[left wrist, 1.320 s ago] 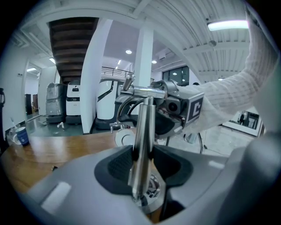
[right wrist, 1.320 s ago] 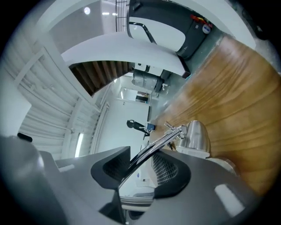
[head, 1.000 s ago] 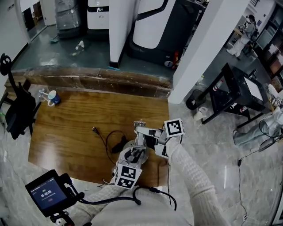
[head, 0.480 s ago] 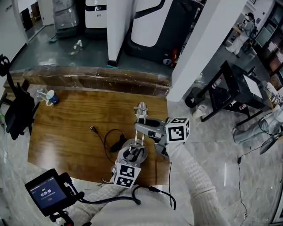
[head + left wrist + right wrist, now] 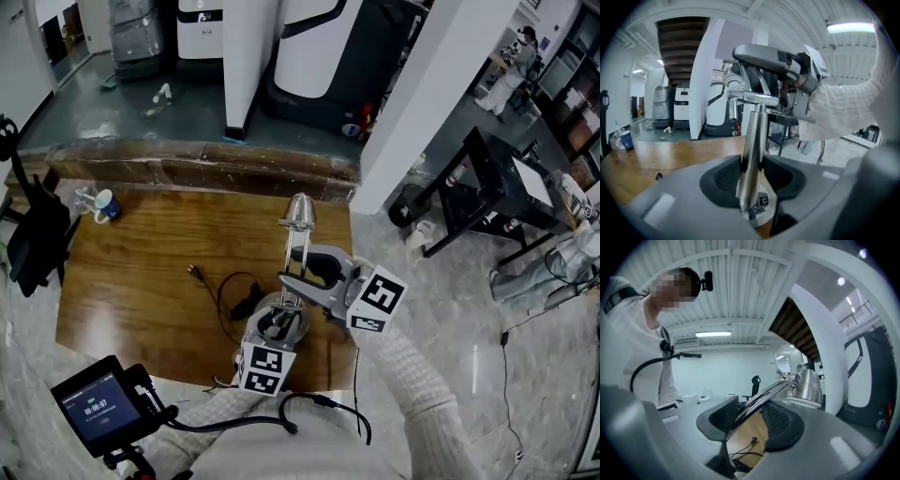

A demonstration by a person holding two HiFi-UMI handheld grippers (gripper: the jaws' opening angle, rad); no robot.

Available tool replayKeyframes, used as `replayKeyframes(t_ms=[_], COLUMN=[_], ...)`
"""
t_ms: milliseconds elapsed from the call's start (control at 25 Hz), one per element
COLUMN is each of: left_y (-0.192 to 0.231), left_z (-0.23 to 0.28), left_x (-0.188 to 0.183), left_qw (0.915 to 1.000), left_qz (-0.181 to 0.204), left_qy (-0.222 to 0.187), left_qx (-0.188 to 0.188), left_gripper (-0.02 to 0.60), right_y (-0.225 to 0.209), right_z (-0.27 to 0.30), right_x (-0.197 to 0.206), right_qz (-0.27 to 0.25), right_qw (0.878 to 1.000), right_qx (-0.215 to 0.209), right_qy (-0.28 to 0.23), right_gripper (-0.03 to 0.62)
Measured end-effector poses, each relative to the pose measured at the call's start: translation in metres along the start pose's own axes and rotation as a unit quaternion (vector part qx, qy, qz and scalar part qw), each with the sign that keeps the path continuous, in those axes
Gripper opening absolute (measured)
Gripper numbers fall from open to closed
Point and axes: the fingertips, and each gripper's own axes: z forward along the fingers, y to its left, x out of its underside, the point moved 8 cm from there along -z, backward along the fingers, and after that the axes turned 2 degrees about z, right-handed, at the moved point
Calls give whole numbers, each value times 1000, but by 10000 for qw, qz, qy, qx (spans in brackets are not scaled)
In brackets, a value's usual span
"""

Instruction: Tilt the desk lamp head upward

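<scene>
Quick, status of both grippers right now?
Left gripper: closed, holding the lamp post.
Right gripper: closed, holding the lamp arm.

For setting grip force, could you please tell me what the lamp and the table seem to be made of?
The lamp head, arm and post look like polished metal, chrome-like: they mirror the room brightly. The table looks like wood or wood veneer with a semi-gloss finish: brown grain streaks show, though whether it is solid or laminate is unclear.
</scene>
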Motion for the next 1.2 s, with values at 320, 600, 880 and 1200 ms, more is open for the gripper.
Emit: replayKeyframes(t_ms=[320, 600, 880, 1200], left_y=[0, -1, 0, -2], left_z=[0, 2, 2, 3], left_x=[-2, 0, -1, 0], left_qw=[10000, 10000, 10000, 10000], left_qz=[19, 1, -12, -32], left_qy=[-66, -12, -28, -51], left_qx=[-21, -10, 15, 45], left_gripper=[135, 136, 138, 141], right_y=[24, 35, 37, 37], right_z=[-2, -7, -9, -9], right_x=[-11, -7, -5, -10], right_qz=[-1533, -2035, -2189, -1815], right_qw=[9875, 9782, 9751, 9824], right_qx=[-21, 52, 43, 77], right_qy=[-371, -400, -350, -426], right_gripper=[164, 164, 167, 161])
